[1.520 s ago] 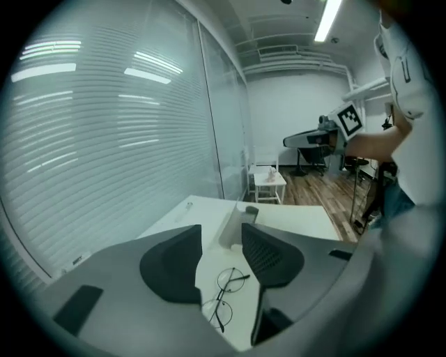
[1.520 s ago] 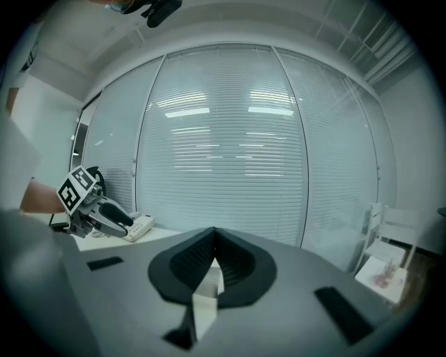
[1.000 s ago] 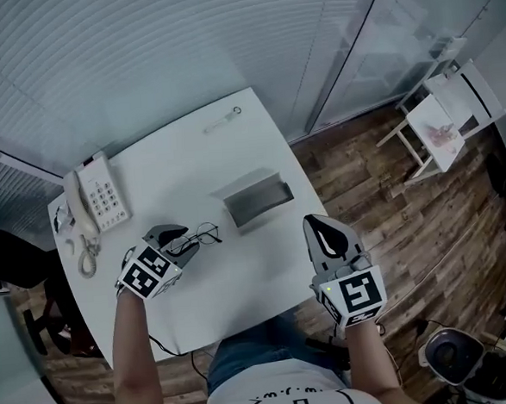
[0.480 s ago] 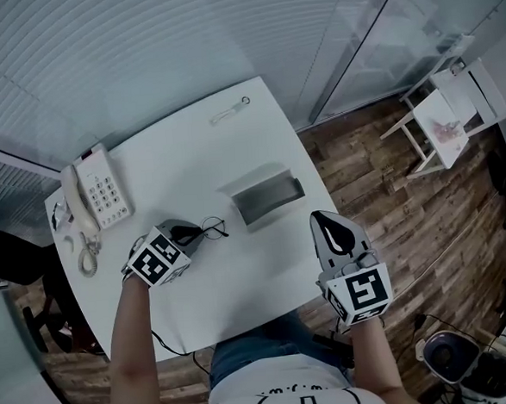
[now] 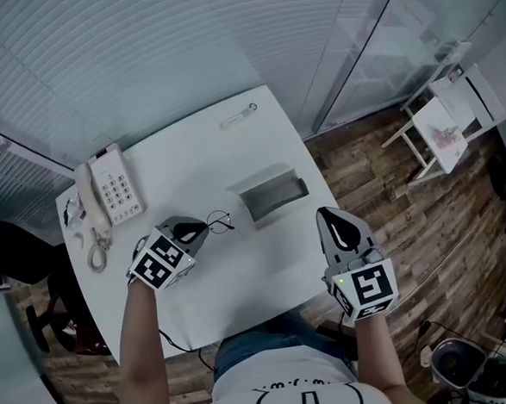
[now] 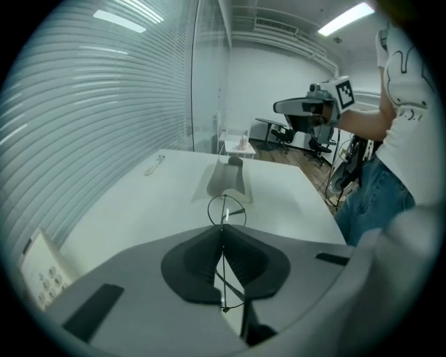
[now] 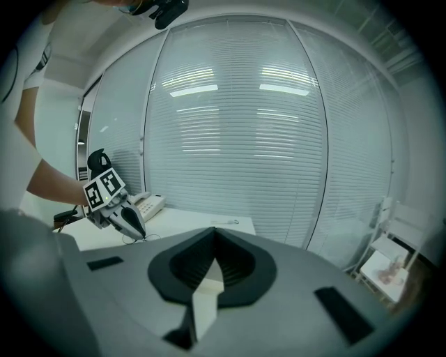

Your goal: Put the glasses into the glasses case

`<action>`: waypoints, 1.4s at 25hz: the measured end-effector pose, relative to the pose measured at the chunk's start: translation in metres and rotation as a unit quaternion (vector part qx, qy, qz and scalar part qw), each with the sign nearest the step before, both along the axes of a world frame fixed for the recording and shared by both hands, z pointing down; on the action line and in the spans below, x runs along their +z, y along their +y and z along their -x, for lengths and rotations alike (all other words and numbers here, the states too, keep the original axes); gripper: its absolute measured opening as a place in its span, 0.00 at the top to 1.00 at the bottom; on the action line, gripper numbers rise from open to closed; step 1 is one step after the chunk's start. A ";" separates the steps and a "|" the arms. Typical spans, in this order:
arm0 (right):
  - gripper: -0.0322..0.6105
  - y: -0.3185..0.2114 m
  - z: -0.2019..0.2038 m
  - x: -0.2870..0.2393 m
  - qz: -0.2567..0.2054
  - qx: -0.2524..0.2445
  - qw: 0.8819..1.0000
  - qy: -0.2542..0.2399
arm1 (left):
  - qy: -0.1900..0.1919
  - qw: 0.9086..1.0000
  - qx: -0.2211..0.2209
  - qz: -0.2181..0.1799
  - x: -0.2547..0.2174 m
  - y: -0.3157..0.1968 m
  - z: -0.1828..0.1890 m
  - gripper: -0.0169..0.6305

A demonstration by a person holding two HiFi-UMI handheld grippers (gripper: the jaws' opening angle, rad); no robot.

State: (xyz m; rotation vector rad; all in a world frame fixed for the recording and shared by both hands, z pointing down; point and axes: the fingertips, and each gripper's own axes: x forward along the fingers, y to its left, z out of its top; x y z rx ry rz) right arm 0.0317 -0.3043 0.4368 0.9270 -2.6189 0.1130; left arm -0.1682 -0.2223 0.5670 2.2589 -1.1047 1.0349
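Note:
Thin wire-framed glasses point(image 5: 221, 220) are at the middle of the white table point(image 5: 189, 154), left of the open grey glasses case point(image 5: 274, 195). My left gripper point(image 5: 206, 229) is shut on the glasses. In the left gripper view its jaws pinch the frame edge-on, one round lens point(image 6: 226, 211) sticks out past the tips point(image 6: 223, 227), and the case point(image 6: 228, 183) lies straight beyond. My right gripper point(image 5: 327, 211) hangs off the table's right edge, shut on nothing. In the right gripper view its tips point(image 7: 214, 231) meet, and the left gripper point(image 7: 132, 222) shows far left.
A white desk phone point(image 5: 114, 187) sits at the table's left edge, its cord trailing forward. A small key-like object point(image 5: 238, 117) lies at the far edge. Slatted blinds run behind the table. A white chair point(image 5: 442, 123) stands on the wooden floor to the right.
The left jaws, open around the glasses a second ago, have shut on the frame. The right gripper has stayed where it was.

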 end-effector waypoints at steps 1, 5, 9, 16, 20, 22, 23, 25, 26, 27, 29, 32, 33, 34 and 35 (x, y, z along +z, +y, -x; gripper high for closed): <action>0.93 0.001 -0.002 -0.004 -0.004 0.004 1.000 -0.003 | -0.001 1.000 -0.003 -0.012 -0.009 0.001 -0.001 0.94; 0.93 0.003 -0.013 -0.027 -0.016 0.028 0.999 -0.031 | -0.014 0.998 -0.007 -0.061 -0.046 0.001 -0.005 0.94; 0.93 0.003 -0.021 -0.052 -0.036 0.040 0.997 -0.048 | -0.021 0.995 -0.013 -0.100 -0.078 -0.004 -0.009 0.94; 0.93 0.008 -0.038 -0.070 -0.052 0.054 0.995 -0.066 | -0.025 0.990 -0.018 -0.137 -0.108 -0.019 -0.020 0.94; 0.93 0.006 -0.052 -0.070 -0.055 0.068 0.994 -0.066 | -0.026 0.989 -0.012 -0.147 -0.112 -0.040 -0.034 0.94; 0.93 0.005 -0.062 -0.068 -0.053 0.079 0.993 -0.064 | -0.037 0.988 0.001 -0.147 -0.111 -0.051 -0.043 0.94; 0.93 0.004 -0.067 -0.067 -0.052 0.085 0.993 -0.063 | -0.038 0.988 0.008 -0.147 -0.110 -0.057 -0.049 0.94; 0.93 0.003 -0.079 -0.064 -0.047 0.098 0.992 -0.062 | -0.035 0.988 0.019 -0.146 -0.109 -0.068 -0.062 0.94; 0.93 0.002 -0.085 -0.062 -0.045 0.104 0.992 -0.062 | -0.033 0.988 0.023 -0.147 -0.109 -0.074 -0.068 0.94; 0.93 0.001 -0.091 -0.061 -0.044 0.110 0.991 -0.061 | -0.033 0.988 0.027 -0.147 -0.108 -0.079 -0.075 0.94; 0.93 0.000 -0.100 -0.057 -0.040 0.119 0.990 -0.057 | -0.034 0.988 0.032 -0.149 -0.104 -0.090 -0.085 0.94; 0.93 0.000 -0.113 -0.048 -0.031 0.131 0.990 -0.050 | -0.041 0.987 0.032 -0.151 -0.090 -0.102 -0.097 0.94; 0.93 0.000 -0.117 -0.044 -0.028 0.135 0.989 -0.048 | -0.045 0.987 0.033 -0.153 -0.086 -0.106 -0.102 0.94; 0.93 -0.001 -0.120 -0.042 -0.024 0.139 0.989 -0.047 | -0.051 0.986 0.034 -0.152 -0.082 -0.109 -0.107 0.94; 0.93 -0.002 -0.124 -0.040 -0.022 0.142 0.989 -0.046 | -0.060 0.987 0.035 -0.148 -0.076 -0.111 -0.112 0.94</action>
